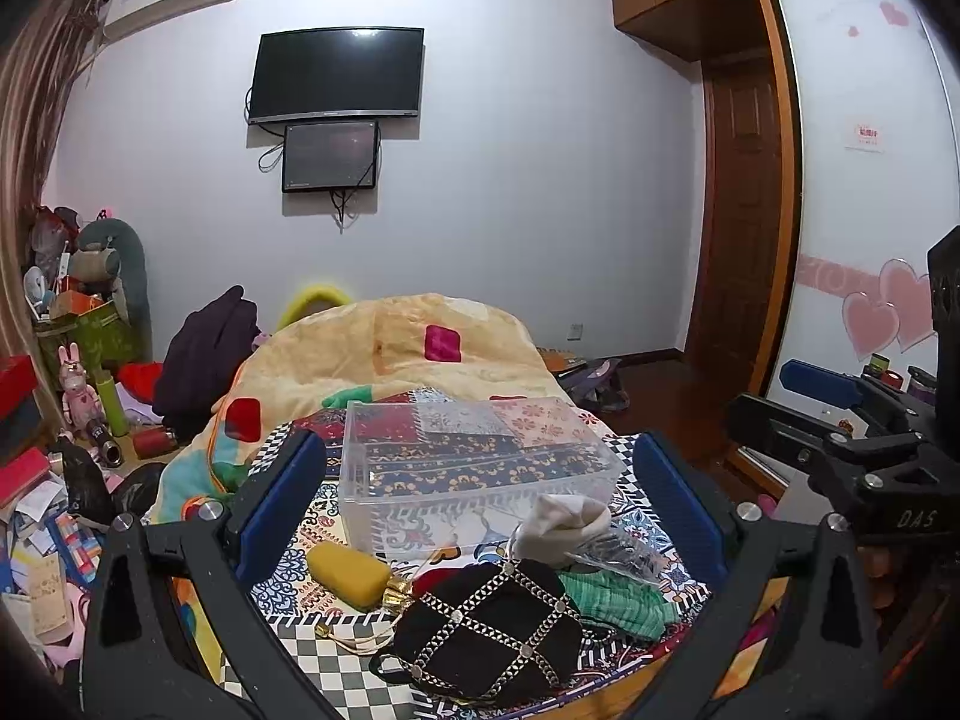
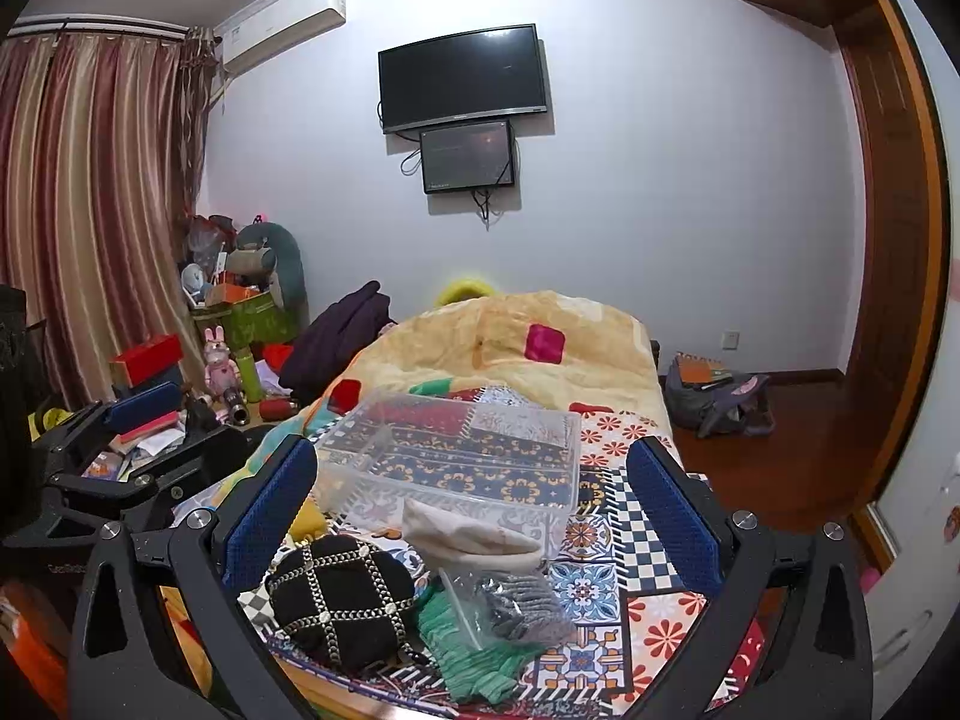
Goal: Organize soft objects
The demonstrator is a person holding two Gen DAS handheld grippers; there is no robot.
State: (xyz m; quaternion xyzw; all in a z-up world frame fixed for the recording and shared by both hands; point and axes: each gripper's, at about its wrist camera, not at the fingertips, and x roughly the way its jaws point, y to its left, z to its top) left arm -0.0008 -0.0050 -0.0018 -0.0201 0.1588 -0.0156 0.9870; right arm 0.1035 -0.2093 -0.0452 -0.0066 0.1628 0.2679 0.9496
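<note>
Patchwork bedding (image 2: 606, 576) carries the pile: yellow pouch (image 1: 348, 573), black studded bag (image 1: 492, 630), green cloth (image 1: 618, 600), clear bin (image 1: 474, 468) behind. Left gripper (image 1: 480, 504) and right gripper (image 2: 474, 510) hover wide open, empty; best pinch one item centrally, then lift clear of the bin's rim.

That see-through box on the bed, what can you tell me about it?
The clear plastic box is a shallow, lidless rectangular tub with thin, slightly ribbed walls. It sits upright on the patterned bedspread, whose print shows through it. It looks empty. A cream sock lies against its near wall; whether it hangs over the rim is unclear. Neither gripper touches it.
</note>
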